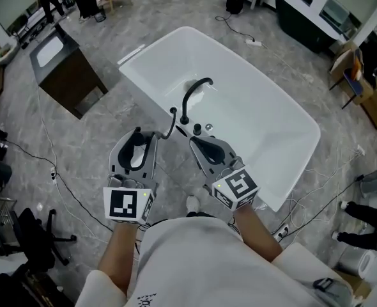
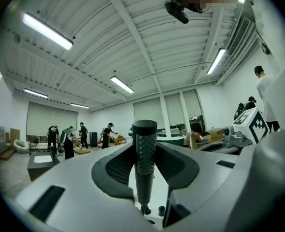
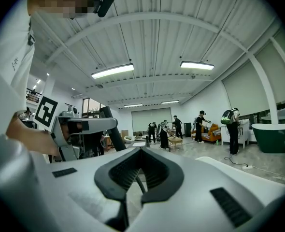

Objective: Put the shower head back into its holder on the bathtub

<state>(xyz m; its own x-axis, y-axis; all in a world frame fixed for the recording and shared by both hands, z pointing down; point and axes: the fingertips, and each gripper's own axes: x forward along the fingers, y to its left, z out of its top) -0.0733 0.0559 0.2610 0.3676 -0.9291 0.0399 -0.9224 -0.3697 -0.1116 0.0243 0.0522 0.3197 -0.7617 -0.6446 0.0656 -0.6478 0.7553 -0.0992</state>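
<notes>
Head view: the left gripper (image 1: 144,136) and right gripper (image 1: 195,141) sit side by side at the near edge of the white bathtub (image 1: 252,107). Just ahead of them a black curved faucet (image 1: 187,101) and two small knobs (image 1: 204,128) stand on the rim. A dark hose (image 1: 170,125) loops between the grippers. A dark cabinet (image 1: 64,69) stands left of the tub, and cables (image 1: 54,165) trail over the floor.

Left gripper view: the fingers (image 2: 117,170) are clenched on the shower head (image 2: 145,149), its black knurled handle upright between them. People (image 2: 79,137) stand far off.

Right gripper view: the fingertips meet and grasp nothing. A thin dark line shows through the opening; what it is I cannot tell. The left gripper, bearing the shower head, is close at the left. A green tub (image 3: 275,137) stands well apart at the right.
</notes>
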